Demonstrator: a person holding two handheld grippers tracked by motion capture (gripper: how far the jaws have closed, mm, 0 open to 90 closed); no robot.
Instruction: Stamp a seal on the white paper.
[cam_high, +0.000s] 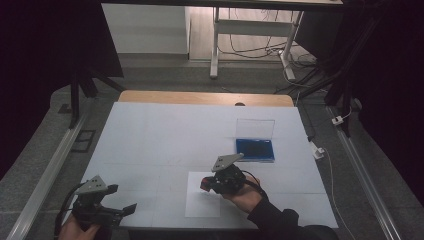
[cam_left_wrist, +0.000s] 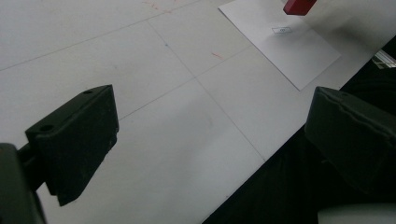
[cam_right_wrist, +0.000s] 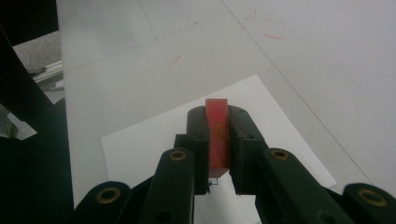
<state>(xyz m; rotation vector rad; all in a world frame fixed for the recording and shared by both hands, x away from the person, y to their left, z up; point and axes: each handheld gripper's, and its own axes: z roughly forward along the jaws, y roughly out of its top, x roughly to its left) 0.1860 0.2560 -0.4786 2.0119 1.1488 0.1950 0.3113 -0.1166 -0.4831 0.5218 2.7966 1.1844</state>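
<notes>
White table (cam_high: 150, 135): right tongs (cam_right_wrist: 218, 140) clamp red block (cam_right_wrist: 217, 135).

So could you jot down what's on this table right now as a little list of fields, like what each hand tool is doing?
surface: white table top
paper: white sheet at the near edge, a small printed mark on it
right gripper: shut on a red block, held above the sheet
left gripper: open, holding nothing, at the near left corner
box: blue case with its clear lid standing open, far right of the sheet
stains: faint red marks on the table top
</notes>
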